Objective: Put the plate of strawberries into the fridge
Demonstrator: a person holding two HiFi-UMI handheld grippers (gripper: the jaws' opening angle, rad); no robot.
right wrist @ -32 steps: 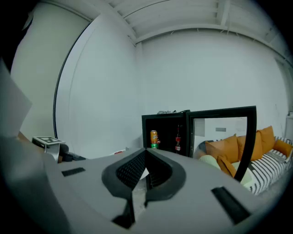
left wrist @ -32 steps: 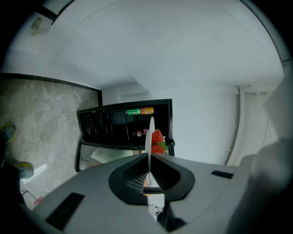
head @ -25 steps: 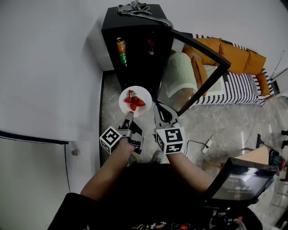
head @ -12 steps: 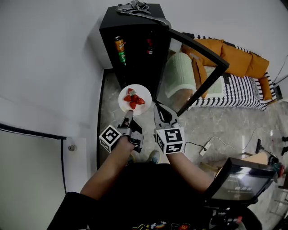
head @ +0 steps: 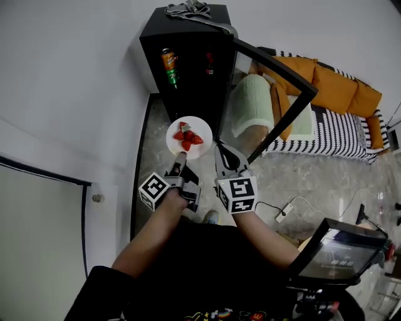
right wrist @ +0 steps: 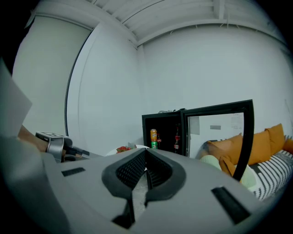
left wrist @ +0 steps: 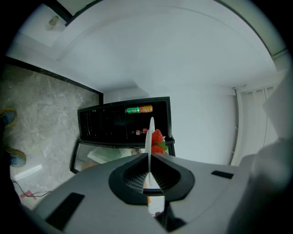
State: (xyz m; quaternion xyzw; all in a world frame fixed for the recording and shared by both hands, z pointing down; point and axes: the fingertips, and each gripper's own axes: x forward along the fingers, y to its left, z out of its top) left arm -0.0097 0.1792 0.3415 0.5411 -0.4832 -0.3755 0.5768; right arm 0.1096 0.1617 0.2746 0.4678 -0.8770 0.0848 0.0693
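Observation:
A white plate carrying several strawberries hangs in the air in front of the black fridge. My left gripper is shut on the plate's near rim; in the left gripper view the plate shows edge-on between the jaws, with the strawberries to its right. The fridge's glass door stands open to the right. My right gripper hovers beside the plate, jaws together and empty; its own view shows the plate to the left.
Inside the fridge stand an orange-and-green can and a dark bottle. Cloth lies on the fridge top. An orange sofa with striped fabric stands at the right. A cable and plug lie on the marble floor.
The plate and both grippers have shifted slightly forward toward the fridge; the grip on the plate is unchanged.

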